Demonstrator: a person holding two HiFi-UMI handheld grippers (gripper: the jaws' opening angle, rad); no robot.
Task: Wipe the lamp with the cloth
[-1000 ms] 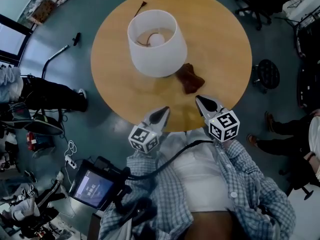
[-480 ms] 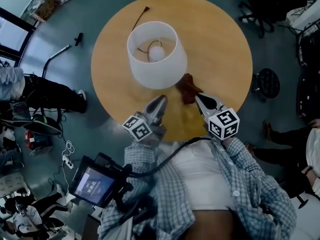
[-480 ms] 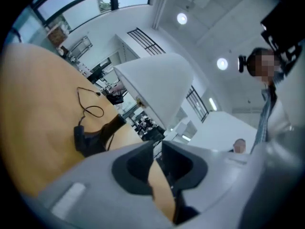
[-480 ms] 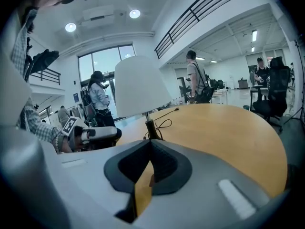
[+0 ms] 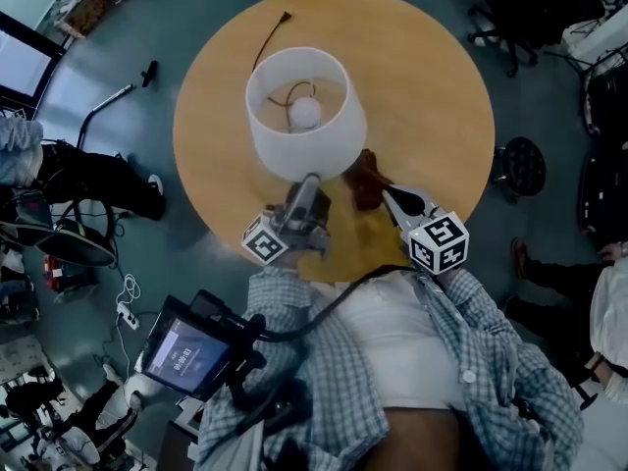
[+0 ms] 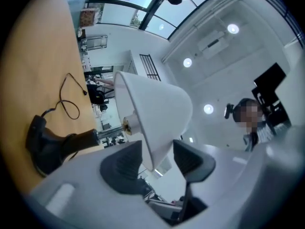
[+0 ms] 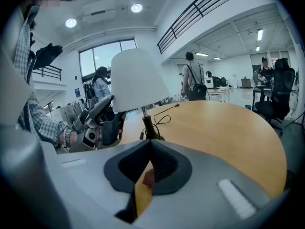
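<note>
L gripper [image 6: 156,155] fingers [image 6: 123,162] just opened (apart), astride lampshade [image 6: 157,113] rim.

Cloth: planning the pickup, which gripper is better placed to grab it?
Right gripper: its shut tip is beside the cloth. The left gripper, whose jaws have just been opening, straddles the lampshade rim.

**Your clothes and your rig**

You wear a long-sleeved checked shirt [image 5: 491,371], grey-blue on white, open down the front, with pale buttons [image 5: 469,376]. Under it is a white top [image 5: 397,327]. A black cable [image 5: 329,302] runs across it. Your right gripper [image 5: 386,191] is pale grey, with dark ribbed pads [image 7: 164,163] and a white cube [image 5: 439,243] bearing black square markers.
</note>
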